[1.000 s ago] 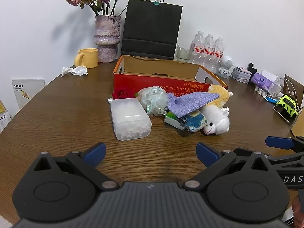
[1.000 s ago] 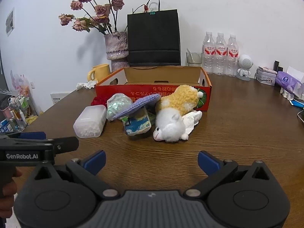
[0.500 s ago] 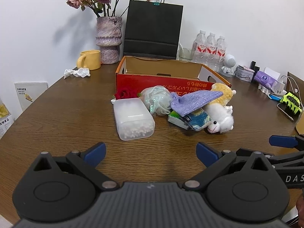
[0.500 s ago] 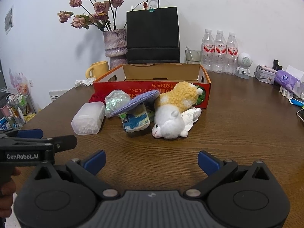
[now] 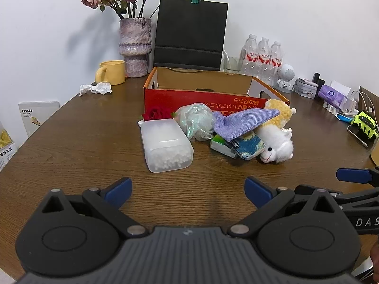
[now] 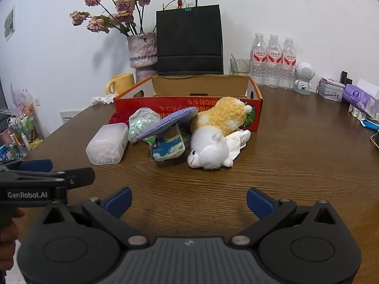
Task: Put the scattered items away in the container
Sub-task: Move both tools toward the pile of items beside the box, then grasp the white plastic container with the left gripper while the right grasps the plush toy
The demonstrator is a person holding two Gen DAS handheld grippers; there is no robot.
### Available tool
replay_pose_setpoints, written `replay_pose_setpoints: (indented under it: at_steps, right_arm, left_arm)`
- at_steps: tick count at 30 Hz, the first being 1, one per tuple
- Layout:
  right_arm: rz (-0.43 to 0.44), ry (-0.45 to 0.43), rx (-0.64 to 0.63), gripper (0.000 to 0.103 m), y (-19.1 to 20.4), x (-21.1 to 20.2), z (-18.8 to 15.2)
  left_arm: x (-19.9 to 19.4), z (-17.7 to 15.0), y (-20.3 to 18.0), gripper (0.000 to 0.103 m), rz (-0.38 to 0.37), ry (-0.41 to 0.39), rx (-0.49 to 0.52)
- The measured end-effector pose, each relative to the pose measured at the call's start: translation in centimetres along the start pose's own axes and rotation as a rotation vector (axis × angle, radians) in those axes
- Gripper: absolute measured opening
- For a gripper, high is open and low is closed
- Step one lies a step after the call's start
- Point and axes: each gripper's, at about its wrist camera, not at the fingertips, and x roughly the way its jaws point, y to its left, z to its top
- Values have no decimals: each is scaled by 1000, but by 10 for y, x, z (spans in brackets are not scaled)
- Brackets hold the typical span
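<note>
Red cardboard box (image 5: pixel 203 99) sits open-topped on the wooden table (image 5: pixel 71 142), in front of the black paper bag (image 5: pixel 189 33); only bare brown inner walls are visible, its floor can't be seen. All scattered items lie outside, bunched against the box's near wall: a translucent plastic case (image 5: pixel 165 145) part-filled with white cotton swabs, on its side; red fabric rose (image 5: pixel 156 113) behind it; crinkly clear bag (image 5: pixel 196 120); purple pouch (image 5: pixel 244 122) draped over a blue-printed tissue pack (image 5: pixel 239 144); plush sheep (image 6: pixel 213 139) lying on a white tissue, touching the box. Left gripper (image 5: pixel 188 191) and right gripper (image 6: pixel 189 200) both hover above the table short of the pile, jaws spread wide, holding nothing. Yellow mug (image 5: pixel 111 72) and vase (image 5: pixel 135 47) stand left of the box, water bottles (image 5: pixel 263 56) to the right.
</note>
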Motion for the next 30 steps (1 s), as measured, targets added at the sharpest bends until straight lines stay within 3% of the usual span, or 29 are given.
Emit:
replay_pose_setpoints:
  at_steps: [9, 16, 30]
  right_arm:
    - [-1, 10, -1, 103, -4, 9, 1]
    - [-35, -13, 6, 102, -18, 33, 14]
    - [-51, -53, 26, 77, -40, 86, 49]
  left_arm:
    - [12, 1, 2, 103, 8, 20, -4]
    - [33, 16, 8, 103, 59, 0, -9]
    - [100, 48, 10, 103, 125, 29, -18]
